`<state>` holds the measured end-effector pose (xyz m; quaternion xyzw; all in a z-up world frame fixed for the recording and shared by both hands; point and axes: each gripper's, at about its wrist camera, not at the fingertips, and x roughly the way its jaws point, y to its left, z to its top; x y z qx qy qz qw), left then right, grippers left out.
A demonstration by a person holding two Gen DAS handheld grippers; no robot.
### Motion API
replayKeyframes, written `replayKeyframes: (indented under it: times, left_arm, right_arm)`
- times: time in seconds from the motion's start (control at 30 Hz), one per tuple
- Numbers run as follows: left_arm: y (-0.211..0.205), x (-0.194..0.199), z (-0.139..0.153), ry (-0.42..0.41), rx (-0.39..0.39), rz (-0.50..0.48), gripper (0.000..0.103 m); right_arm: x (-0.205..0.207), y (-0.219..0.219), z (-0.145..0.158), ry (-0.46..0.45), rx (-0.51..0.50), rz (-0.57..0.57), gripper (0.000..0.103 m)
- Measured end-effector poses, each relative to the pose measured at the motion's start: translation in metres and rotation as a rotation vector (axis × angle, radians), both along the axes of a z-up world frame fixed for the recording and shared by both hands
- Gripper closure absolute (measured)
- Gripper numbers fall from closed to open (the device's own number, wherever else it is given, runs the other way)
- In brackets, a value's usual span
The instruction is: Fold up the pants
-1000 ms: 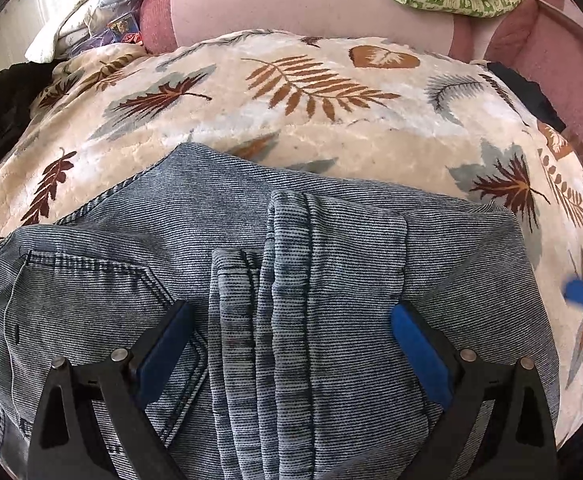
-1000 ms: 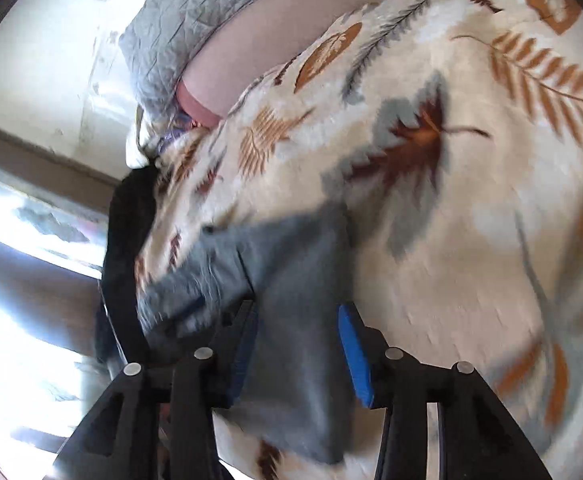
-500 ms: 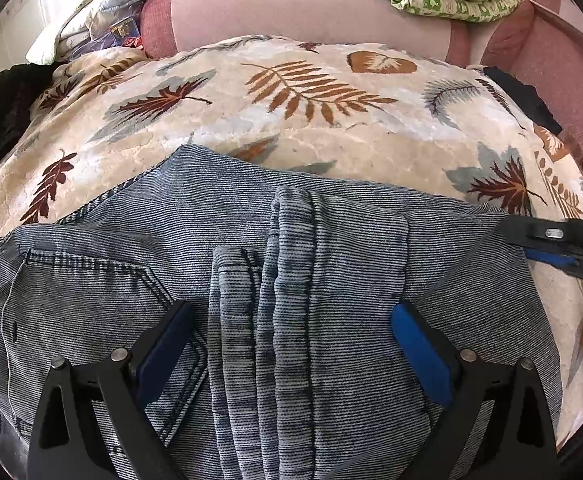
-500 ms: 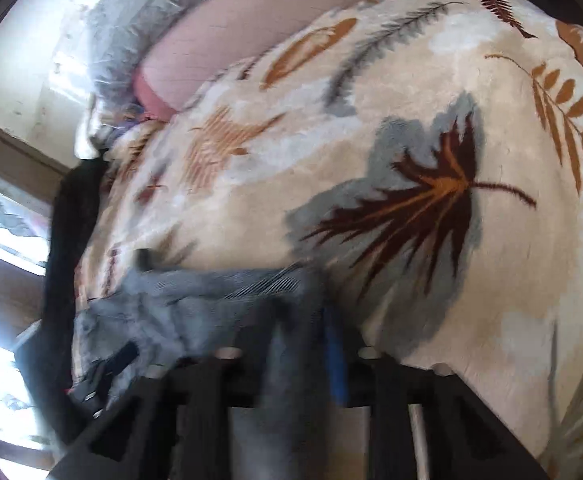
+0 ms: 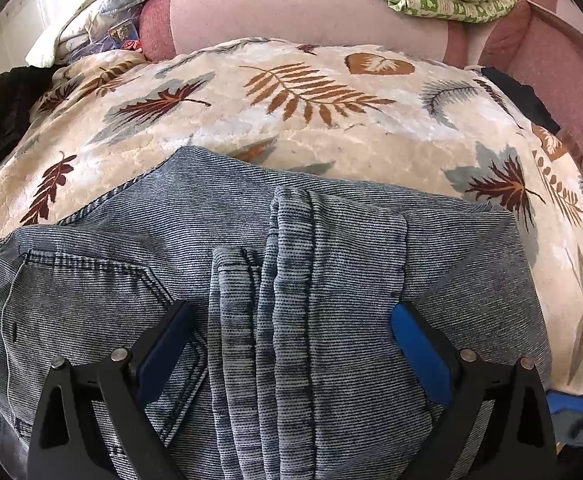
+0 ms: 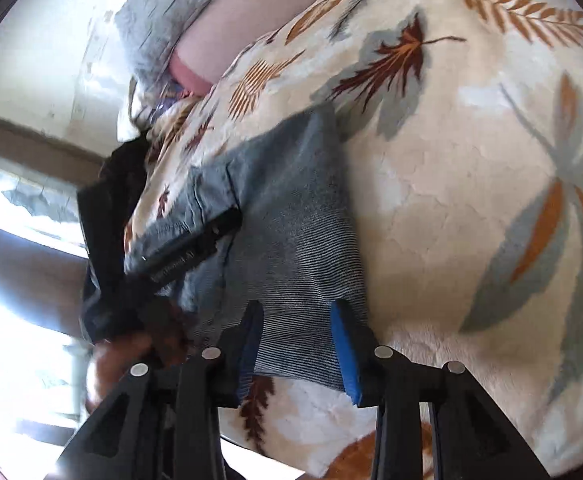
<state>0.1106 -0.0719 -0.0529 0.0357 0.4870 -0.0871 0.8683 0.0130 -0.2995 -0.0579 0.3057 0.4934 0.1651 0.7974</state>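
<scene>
Left wrist view shows me the jeans [image 5: 219,248] already bundled into a thick stack on the leaf-print blanket [image 5: 331,120], pocket side to my left, a ridge of folded layers running up the middle. My left gripper [image 5: 291,340] hangs over that ridge with its blue pads spread wide on either side, pinching nothing. Further right, my right gripper [image 6: 297,344] straddles the near edge of the jeans [image 6: 291,216], pads apart with a strip of denim lying between them; I read it as not yet closed, though contact with the cloth is hard to judge. My worry is the bulk: if the left pads close on only the top layers of the ridge, the lower ones may slide out and the stack will splay. A right-side grab of one ply could likewise peel the fold open. Blur smears the right view, the dark object beside the blanket is unidentifiable, and both views cut the jeans off at the bottom.
</scene>
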Motion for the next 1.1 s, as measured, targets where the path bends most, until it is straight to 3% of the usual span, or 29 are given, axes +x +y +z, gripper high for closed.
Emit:
replayKeyframes:
  times: [0.07,0.13,0.2,0.27,0.37,0.43,0.5,0.53,0.67,0.8,0.9,1.03,1.1]
  left_arm:
    - [0.001,0.0,0.0,-0.003,0.0,0.001,0.004]
    - [0.001,0.0,-0.001,-0.008,0.0,0.004,0.004]
    - [-0.001,-0.001,-0.001,-0.011,0.007,0.002,0.004]
    - [0.0,-0.001,-0.001,-0.013,-0.001,-0.001,0.004]
    - [-0.001,-0.002,-0.001,-0.02,0.004,0.002,0.003]
    - [-0.001,-0.002,-0.001,-0.024,0.004,0.004,0.003]
    - [-0.001,-0.002,-0.001,-0.025,0.004,0.004,0.003]
    - [-0.001,-0.002,0.0,-0.023,0.003,0.005,0.003]
    - [0.008,0.0,0.012,0.005,-0.055,0.024,0.004]
    - [0.031,-0.022,0.048,-0.072,-0.149,0.079,0.004]
    - [0.044,-0.047,0.062,-0.072,-0.226,0.063,0.004]
    - [0.044,-0.07,0.046,0.021,-0.306,-0.011,0.004]
    - [0.033,-0.071,0.022,0.124,-0.223,-0.054,0.006]
  right_arm:
    - [-0.007,0.006,0.01,-0.048,-0.005,0.045,0.062]
    - [-0.006,0.01,-0.006,-0.009,-0.038,0.07,0.054]
    - [-0.008,0.001,-0.02,-0.013,0.029,0.057,0.056]
    - [-0.011,-0.009,-0.012,-0.016,0.059,0.038,0.056]
    - [-0.02,-0.016,0.009,-0.116,0.064,0.039,0.056]
    - [-0.02,-0.014,-0.001,-0.074,0.057,0.081,0.042]
    - [-0.018,-0.015,-0.022,-0.001,0.009,0.075,0.042]
    - [-0.02,-0.018,-0.024,-0.019,0.036,0.073,0.042]
    - [-0.024,-0.033,-0.026,-0.027,0.121,0.059,0.042]
    - [-0.028,-0.043,-0.028,-0.049,0.158,0.038,0.042]
    - [-0.026,-0.045,-0.027,-0.065,0.152,0.018,0.042]
    - [-0.029,-0.046,-0.01,-0.117,0.14,-0.022,0.042]
    - [-0.027,-0.045,-0.008,-0.127,0.122,-0.042,0.042]
